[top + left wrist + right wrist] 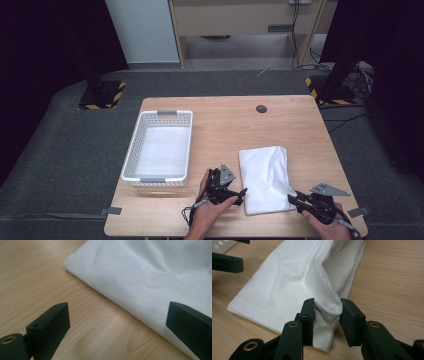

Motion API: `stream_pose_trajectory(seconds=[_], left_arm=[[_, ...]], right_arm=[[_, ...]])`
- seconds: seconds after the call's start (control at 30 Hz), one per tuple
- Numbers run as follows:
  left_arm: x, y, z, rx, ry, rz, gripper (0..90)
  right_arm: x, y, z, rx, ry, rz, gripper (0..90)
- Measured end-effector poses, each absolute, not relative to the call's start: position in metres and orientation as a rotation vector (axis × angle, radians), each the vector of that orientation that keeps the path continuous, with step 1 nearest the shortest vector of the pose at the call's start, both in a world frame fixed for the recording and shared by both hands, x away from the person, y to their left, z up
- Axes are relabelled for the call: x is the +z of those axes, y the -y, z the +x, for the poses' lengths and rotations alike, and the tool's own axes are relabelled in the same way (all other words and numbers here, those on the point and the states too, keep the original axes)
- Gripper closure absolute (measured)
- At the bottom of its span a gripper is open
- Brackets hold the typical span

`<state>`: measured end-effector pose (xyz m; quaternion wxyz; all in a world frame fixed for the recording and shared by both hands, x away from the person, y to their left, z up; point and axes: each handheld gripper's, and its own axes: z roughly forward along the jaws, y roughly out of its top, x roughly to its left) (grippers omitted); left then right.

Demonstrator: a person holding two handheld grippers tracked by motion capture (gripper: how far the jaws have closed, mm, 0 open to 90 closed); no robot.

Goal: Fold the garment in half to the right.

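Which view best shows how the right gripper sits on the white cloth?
The right gripper view: the right gripper has a bunched fold of the white cloth between its jaws. The high view shows it small at the cloth's near corner; the left gripper view shows cloth, not that contact.

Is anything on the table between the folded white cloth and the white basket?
Nothing visible. Bare table lies between the folded white cloth and the white basket. The left hand-held gripper sits at the cloth's near-left corner, below that path.
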<state>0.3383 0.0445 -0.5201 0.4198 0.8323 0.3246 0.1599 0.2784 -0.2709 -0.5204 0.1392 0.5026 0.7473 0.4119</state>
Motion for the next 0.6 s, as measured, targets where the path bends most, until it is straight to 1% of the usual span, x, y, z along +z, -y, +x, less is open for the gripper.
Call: stream_pose_trajectory(seconds=[0.23,0.6], left_arm=[[-0.523,-0.037,0.336,0.393,-0.795,2.109,5.2],[-0.528,-0.026,0.332,0.373,-0.756,2.163,5.0]], right_arm=[[-0.517,0.277,0.279,1.205,-2.140,1.475,60.2],[-0.510,0.282,0.292,1.207,-2.112,1.493,49.3]])
